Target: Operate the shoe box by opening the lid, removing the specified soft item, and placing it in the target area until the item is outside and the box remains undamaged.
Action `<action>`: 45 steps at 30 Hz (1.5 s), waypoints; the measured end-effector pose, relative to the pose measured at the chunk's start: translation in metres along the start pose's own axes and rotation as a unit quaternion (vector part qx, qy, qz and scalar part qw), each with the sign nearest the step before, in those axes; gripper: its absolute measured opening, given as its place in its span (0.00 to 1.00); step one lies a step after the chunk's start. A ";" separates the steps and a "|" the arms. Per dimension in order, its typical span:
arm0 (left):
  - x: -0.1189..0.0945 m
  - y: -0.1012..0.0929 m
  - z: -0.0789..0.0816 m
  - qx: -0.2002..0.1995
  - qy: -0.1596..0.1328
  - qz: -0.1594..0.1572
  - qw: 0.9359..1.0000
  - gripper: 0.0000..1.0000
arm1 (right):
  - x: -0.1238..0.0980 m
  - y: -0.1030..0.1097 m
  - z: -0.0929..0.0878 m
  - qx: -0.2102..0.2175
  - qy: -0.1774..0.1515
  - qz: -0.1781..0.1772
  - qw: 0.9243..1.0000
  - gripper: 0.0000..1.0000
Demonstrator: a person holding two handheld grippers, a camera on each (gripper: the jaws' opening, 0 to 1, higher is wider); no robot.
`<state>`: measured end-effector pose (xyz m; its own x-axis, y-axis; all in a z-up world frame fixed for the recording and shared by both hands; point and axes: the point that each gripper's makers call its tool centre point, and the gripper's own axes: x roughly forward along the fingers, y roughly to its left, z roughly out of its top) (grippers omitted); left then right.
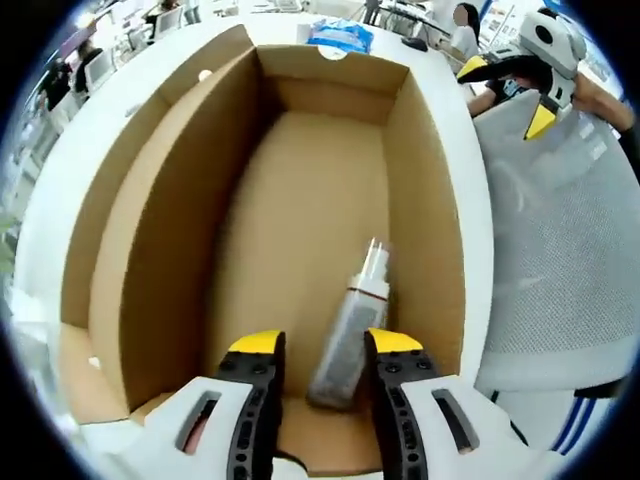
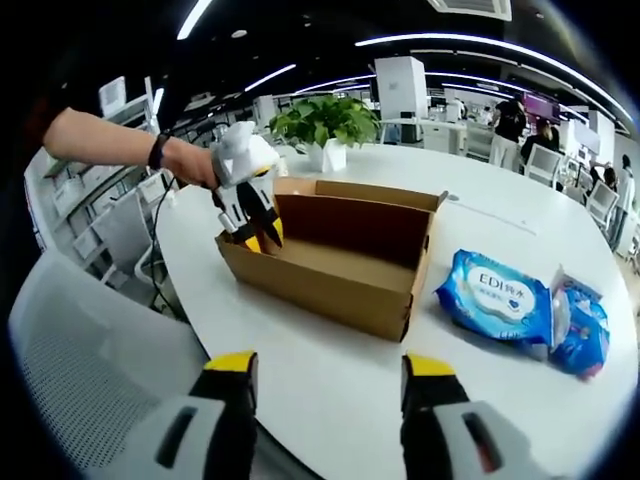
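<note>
The shoe box (image 2: 340, 262) stood open, its lid already back. Inside it, the left gripper (image 1: 322, 350) straddled a packet (image 1: 350, 335), possibly the soft item, jaws apart, gripping nothing yet. The right gripper (image 2: 330, 370) waited, spread and empty, near the box.

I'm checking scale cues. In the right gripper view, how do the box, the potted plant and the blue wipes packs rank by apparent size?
1. Box, clearly the largest.
2. Blue wipes packs together.
3. Potted plant. It stands farther back, so its small look is partly distance; its rank against the wipes is unsure.
</note>
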<state>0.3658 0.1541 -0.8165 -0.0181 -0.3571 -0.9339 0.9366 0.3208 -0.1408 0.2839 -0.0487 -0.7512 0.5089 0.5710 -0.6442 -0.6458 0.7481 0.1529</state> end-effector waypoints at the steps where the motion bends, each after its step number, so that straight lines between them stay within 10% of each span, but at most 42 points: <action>1: 0.000 -0.001 0.001 0.004 0.000 0.000 1.000 0.31 | 0.000 0.000 0.000 0.001 0.000 0.000 1.000 0.56; 5: -0.004 -0.010 0.014 0.046 -0.016 -0.006 0.999 0.32 | 0.000 -0.001 0.000 0.003 -0.001 0.000 1.000 0.56; 10: 0.008 -0.016 0.000 0.096 0.037 -0.021 0.994 0.33 | 0.002 0.001 -0.001 0.000 0.002 0.003 1.000 0.56; 16: 0.020 -0.016 0.000 0.090 0.036 -0.023 0.995 0.29 | 0.002 0.002 -0.003 -0.003 0.006 0.003 1.000 0.56; 21: 0.027 -0.021 -0.017 0.161 0.080 -0.030 0.983 0.20 | 0.001 0.000 -0.003 0.000 0.005 0.002 1.000 0.55; 45: -0.003 -0.009 0.004 0.147 0.004 0.023 0.989 0.19 | 0.005 0.017 -0.001 -0.018 0.008 0.026 0.999 0.52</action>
<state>0.3586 0.1486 -0.8111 0.0253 -0.3399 -0.9401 0.9977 0.0680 0.0023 0.2750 -0.0338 -0.7529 0.4653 0.6035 -0.6475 -0.6912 0.7047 0.1601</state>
